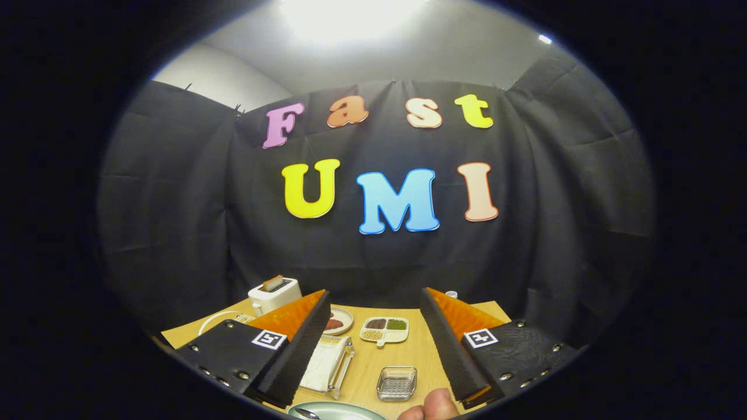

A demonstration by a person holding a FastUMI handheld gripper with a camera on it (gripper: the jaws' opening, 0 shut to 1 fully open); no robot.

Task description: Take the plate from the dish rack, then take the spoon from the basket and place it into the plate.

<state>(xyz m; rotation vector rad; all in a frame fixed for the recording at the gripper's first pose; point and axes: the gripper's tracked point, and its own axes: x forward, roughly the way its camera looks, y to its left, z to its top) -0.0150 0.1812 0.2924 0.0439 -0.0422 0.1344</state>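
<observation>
Nearest: plate [344,411] on table [408,356], spoon [306,413] resting in it, fingertip [435,405] beside plate. Gripper [373,344] raised above plate, fingers spread, grasping nothing. Judged complete; only withdrawal left.

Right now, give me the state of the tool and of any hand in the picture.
Tool: open, fingers spread wide, nothing between them, held above the table.
Hand: part of it shows beside the plate; whether it holds anything cannot be told.

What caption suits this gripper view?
Open tongs hover above a table, plate with spoon below.
</observation>
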